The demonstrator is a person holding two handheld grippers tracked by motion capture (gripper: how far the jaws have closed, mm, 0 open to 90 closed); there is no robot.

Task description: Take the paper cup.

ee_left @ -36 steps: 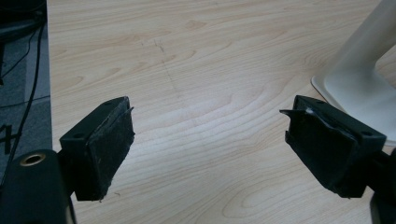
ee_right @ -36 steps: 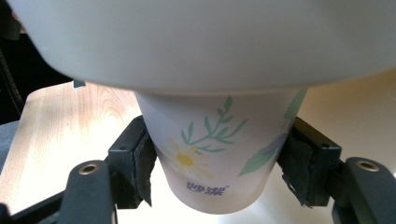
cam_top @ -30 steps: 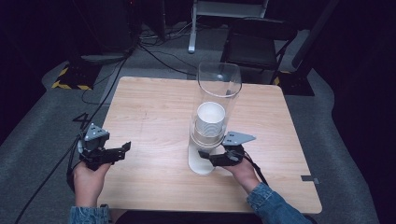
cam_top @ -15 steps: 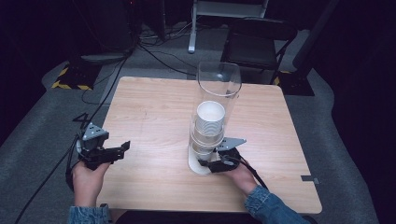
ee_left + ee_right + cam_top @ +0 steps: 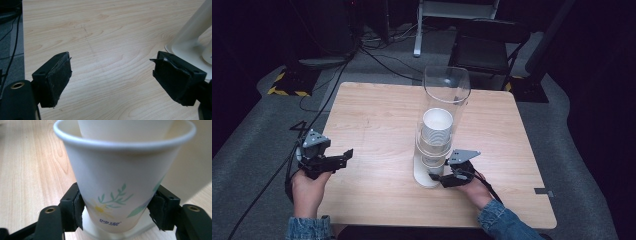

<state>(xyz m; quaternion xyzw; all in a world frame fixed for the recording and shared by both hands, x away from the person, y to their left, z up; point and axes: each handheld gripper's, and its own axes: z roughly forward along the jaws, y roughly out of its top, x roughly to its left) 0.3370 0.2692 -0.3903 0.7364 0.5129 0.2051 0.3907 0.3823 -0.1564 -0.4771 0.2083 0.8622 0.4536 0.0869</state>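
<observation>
A tall clear cup dispenser [image 5: 446,95] on a white base [image 5: 421,176] stands mid-table and holds a stack of white paper cups [image 5: 436,127]. My right gripper [image 5: 441,178] sits at the base, shut on the lowest paper cup [image 5: 120,180], a white one printed with a flower and green leaves. Its two pads [image 5: 77,211] press the cup's lower sides, and another cup nests inside it. My left gripper [image 5: 343,157] hovers over the table's left front, open with nothing between its jaws. The left gripper view has the dispenser's base [image 5: 183,46] at far right.
The wooden table [image 5: 377,125] is bare to the left and behind the dispenser. Grey carpet, cables [image 5: 377,55] and a black chair [image 5: 484,50] lie beyond the far edge. A small dark mark [image 5: 542,191] sits near the table's right front edge.
My right gripper has shifted slightly toward the near edge at the dispenser's base, still closed on the cup. The left gripper has stayed where it was.
</observation>
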